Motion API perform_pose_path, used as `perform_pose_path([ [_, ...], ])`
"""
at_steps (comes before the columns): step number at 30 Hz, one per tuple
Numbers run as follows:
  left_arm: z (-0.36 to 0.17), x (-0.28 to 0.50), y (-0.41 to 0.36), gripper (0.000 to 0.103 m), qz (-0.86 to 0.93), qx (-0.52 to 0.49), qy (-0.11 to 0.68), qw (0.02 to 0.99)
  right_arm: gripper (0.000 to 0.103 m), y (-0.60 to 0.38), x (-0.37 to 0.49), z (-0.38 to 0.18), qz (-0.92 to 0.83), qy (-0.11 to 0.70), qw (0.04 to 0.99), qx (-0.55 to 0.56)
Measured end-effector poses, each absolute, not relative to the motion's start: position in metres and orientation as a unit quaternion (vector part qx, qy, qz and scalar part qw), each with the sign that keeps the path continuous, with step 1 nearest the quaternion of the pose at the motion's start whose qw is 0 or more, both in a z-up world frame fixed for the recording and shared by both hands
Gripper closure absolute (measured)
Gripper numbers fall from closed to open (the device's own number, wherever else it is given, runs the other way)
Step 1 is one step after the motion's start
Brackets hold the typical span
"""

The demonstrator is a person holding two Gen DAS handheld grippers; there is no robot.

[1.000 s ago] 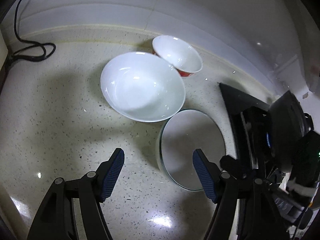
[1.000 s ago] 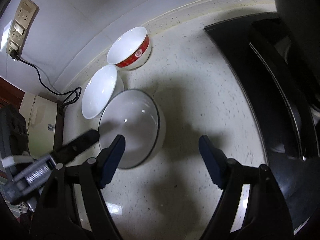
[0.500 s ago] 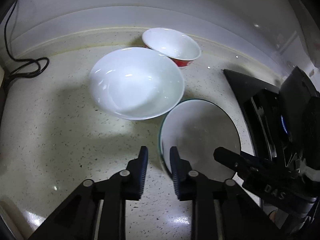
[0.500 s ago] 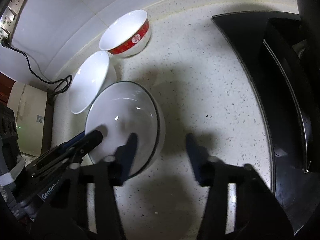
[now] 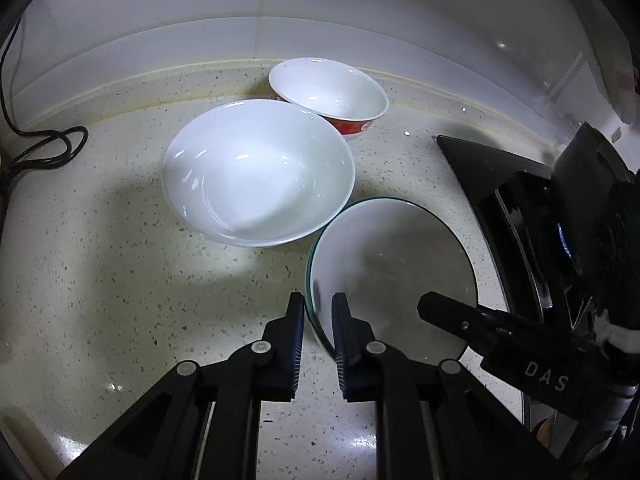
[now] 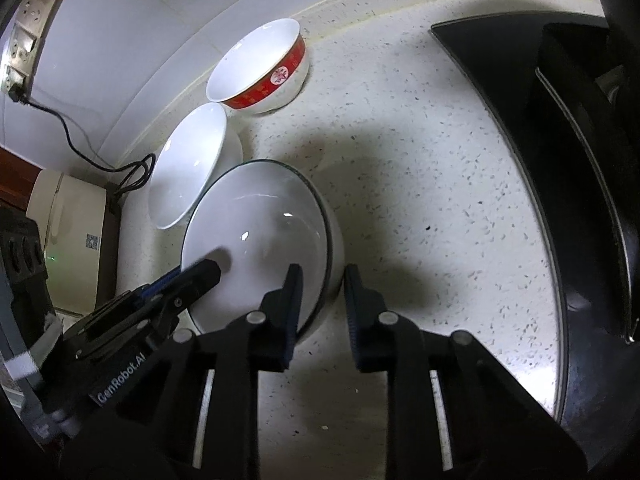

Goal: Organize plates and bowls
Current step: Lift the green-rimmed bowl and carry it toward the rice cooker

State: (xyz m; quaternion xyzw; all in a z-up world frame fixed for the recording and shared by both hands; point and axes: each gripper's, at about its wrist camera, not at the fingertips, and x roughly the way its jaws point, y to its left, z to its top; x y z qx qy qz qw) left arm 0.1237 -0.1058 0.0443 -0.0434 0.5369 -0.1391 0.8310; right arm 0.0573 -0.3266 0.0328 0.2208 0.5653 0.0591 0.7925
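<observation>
- We hold the green-rimmed bowl [image 5: 394,276] with both claws at once, and this is the relation on which the next move turns: each claw grips the rim on its own side, so the bowl lies between the two.
- The left gripper [image 5: 319,316] has just been closing; its jaws now stand almost together, with the near-left rim of the bowl between the pads, one pad outside the wall and one inside.
- The right gripper [image 6: 320,292] has also just been closing, and it pinches the near-right rim in the same way: inner pad over the bowl's hollow, outer pad against the outside wall.
- The bowl is round, so it has no long axis; the line that matters runs across it from one claw to the other.
- Ahead of the left claw, a little to the left, sits the plain white bowl [image 5: 258,172]; its rim seems to touch or overlap the held bowl's rim.
- Beyond it, near the wall, stands the red-banded bowl [image 5: 330,94], smaller and deeper.
- All three look like glazed ceramic: smooth, shiny, hard and slippery for the pads.
- The speckled countertop [image 5: 100,272] is polished stone, and to the right of the claws lies a black glass cooktop [image 6: 560,184].
- We judge a level lift with both claws is needed.
</observation>
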Motion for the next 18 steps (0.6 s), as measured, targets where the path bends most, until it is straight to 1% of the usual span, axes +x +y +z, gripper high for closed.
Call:
perform_pose_path([
  [5, 0.039, 0.129, -0.101, 0.087, -0.143, -0.071, 0.545, 0.823, 0.079, -0.327, 0.058, 0.031, 0.059, 0.568, 0.789, 0.226],
  [18, 0.046, 0.101, -0.096, 0.088, -0.142, -0.066, 0.543, 0.825, 0.079, -0.318, 0.036, 0.035, 0.07, 0.571, 0.785, 0.228],
])
